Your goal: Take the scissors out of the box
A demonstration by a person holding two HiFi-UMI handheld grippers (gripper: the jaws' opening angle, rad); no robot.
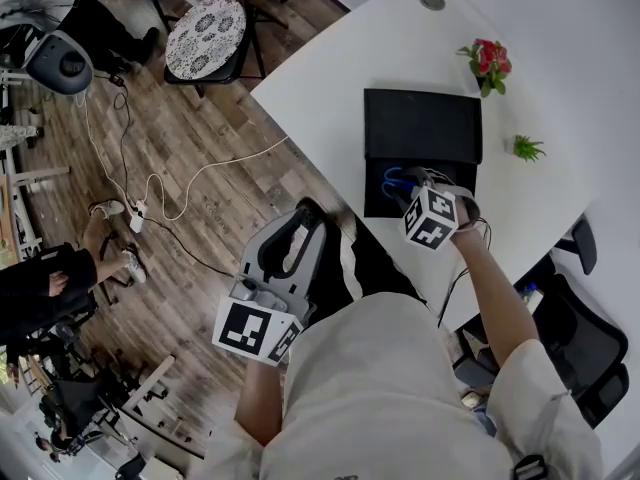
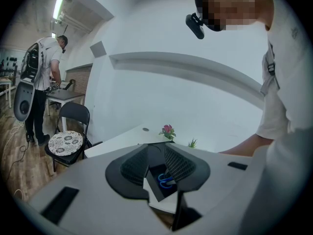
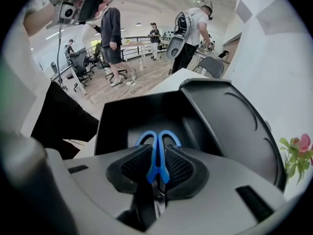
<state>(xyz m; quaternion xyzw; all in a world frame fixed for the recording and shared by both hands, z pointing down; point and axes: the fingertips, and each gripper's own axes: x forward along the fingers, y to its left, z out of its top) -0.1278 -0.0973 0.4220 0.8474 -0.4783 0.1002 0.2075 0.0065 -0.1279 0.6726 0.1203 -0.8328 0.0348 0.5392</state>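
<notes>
Right gripper [image 3: 157, 169]: points steeply down into the open black box [image 1: 372, 196] on the white table [image 1: 330, 98]. Its jaws stand narrow, one pad on each side of the blue handles of the scissors [image 3: 157, 153] and closed against them. The two handle loops show just beyond the pad tips; the blades run back between the jaws toward the camera.

Scissors: inside the box, in its near compartment, not lifted clear of the walls. The lid [image 1: 422, 126] is swung open on the far side of the box.

Left gripper [image 1: 300, 230]: held off the table's edge, above the wooden floor [image 1: 180, 138], well apart from the box. Its jaws stand a little apart with nothing between them; the box and the blue handles show through the gap at a distance.

Surroundings: a red flower [image 1: 490, 61] and a small green plant [image 1: 526, 149] stand on the table beyond and beside the box, clear of it. A black folding chair with a patterned cushion [image 1: 205, 23] stands on the floor near the table's corner. A white cable [image 1: 190, 183] trails over the floor.
</notes>
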